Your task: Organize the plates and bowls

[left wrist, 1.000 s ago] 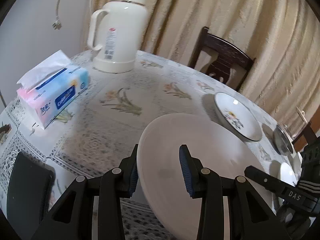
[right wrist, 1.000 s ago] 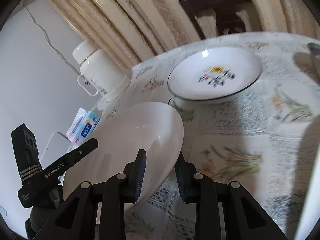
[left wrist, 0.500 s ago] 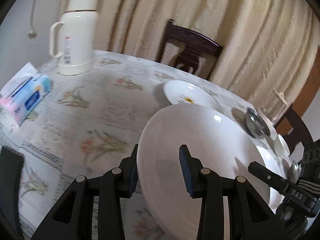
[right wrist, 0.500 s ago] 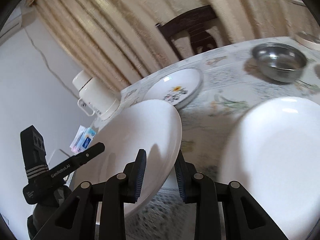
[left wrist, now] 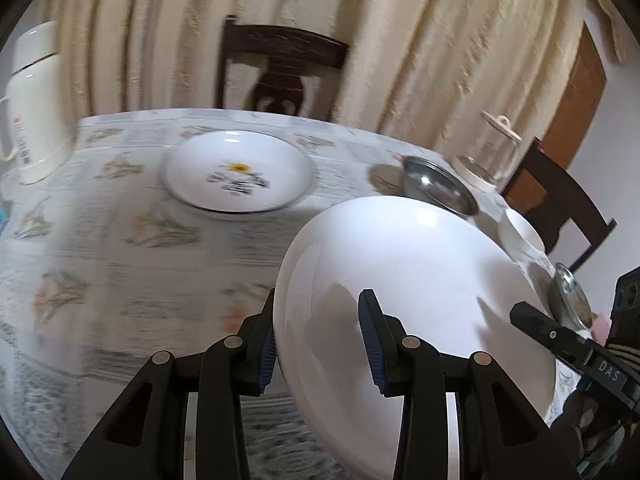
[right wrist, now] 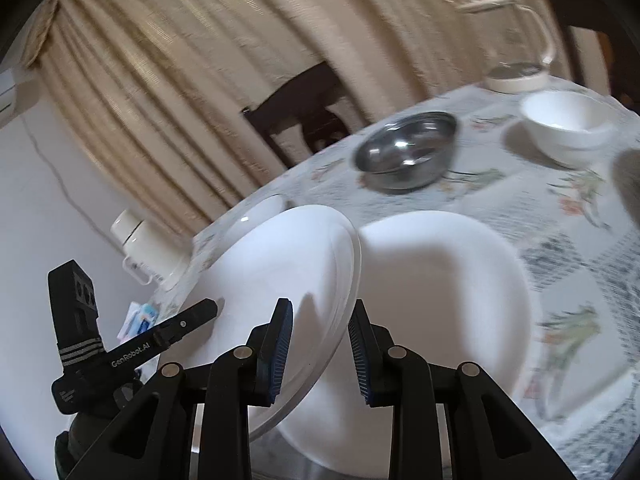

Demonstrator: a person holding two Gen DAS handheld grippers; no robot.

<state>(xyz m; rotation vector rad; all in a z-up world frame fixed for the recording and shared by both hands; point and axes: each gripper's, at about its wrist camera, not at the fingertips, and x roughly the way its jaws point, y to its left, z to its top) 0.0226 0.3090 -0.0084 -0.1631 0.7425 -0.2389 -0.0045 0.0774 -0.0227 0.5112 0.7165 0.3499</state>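
Cream curtains (left wrist: pixel 420 40) and a dark wooden chair (left wrist: pixel 280 68) are being shown behind a round table (left wrist: pixel 120 216) covered by a floral cloth. A plain white plate (left wrist: pixel 400 300) is being held tilted above the table, gripped at opposite rim edges by both tools. The left gripper (left wrist: pixel 320 336) is being kept clamped on the near rim, one blue pad under it and one on top. The right gripper (right wrist: pixel 320 340) is likewise being kept closed across the rim from the other side, angled upward. Beneath, a second white plate (right wrist: pixel 460 280) is lying flat. Farther off are being seen a flower-patterned plate (left wrist: pixel 238 170), a steel bowl (right wrist: pixel 406 152), a small white bowl (right wrist: pixel 564 124), a glass jug (right wrist: pixel 520 40) and a white thermos (left wrist: pixel 34 100).
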